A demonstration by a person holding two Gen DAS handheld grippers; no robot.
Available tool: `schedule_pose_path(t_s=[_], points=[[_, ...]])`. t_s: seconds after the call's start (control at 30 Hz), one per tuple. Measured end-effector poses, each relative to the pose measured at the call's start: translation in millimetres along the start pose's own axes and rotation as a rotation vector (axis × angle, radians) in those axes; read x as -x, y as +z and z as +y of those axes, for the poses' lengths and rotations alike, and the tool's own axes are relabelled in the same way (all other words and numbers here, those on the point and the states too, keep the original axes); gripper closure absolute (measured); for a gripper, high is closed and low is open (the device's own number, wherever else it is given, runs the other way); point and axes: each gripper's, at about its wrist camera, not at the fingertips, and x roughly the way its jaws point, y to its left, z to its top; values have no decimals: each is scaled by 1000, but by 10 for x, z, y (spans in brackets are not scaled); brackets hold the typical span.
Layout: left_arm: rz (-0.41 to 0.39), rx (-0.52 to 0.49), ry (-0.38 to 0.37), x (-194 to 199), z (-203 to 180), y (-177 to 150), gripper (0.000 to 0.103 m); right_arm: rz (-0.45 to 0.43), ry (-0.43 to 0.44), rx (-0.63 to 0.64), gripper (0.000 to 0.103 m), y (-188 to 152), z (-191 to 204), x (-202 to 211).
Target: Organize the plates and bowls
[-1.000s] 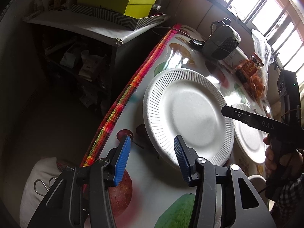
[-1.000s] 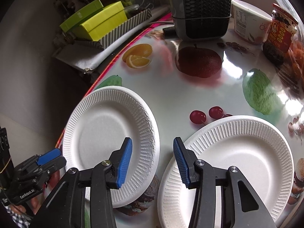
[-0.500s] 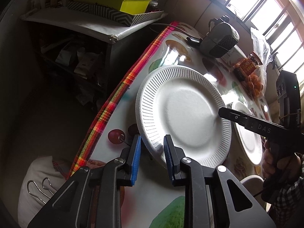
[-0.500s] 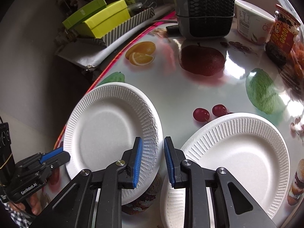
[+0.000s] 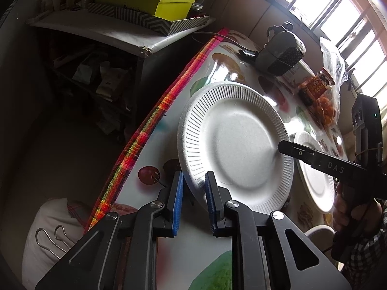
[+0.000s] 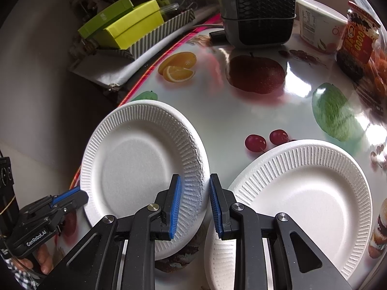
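At the near edge of the table [image 6: 217, 111]:

1. left gripper [image 5: 194, 176]: blue pads either side of the near rim of a ribbed paper plate [image 5: 237, 145]. Jaws closing, with the rim between them and both pads against it.
2. right gripper [image 6: 194, 177]: drawn in narrow, pinching the same plate's opposite rim. The ribbing is crumpled just where the pads meet it. A hand [image 5: 343, 210] with a checked cuff grips its handle.
3. ribbed paper plate: white and empty, held at two sides. It sits close to the table's plaid-trimmed edge [image 5: 150, 123], its far side partly over a printed green fruit.
4. second paper plate [image 6: 302, 193]: white and empty, flat on the table. It lies just beside the first, on the right in the right wrist view, and is untouched by either gripper. Whether the two rims touch cannot be told.

Middle of the table:

5. glossy tablecloth printed with cherries [image 6: 266, 140], an apple and orange slices.

Far side:

6. dark grey heater-like unit [image 6: 258, 12] with a mesh front.
7. white tub [image 6: 316, 24].
8. red-labelled jar [image 6: 358, 41].
9. clear plastic bag [image 5: 331, 55].

Beyond the table:

10. shelf carrying a striped tray [image 6: 164, 31] with yellow-green boxes [image 6: 130, 26].
11. bright windows [image 5: 338, 12] behind.
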Motion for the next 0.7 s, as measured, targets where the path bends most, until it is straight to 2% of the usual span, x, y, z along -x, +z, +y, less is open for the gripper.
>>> schedule_pose_path(t_s=[0.7], points=[[-44,-40,26,212,-96,-24,84,-18,27,-24,80,-66,9,197]])
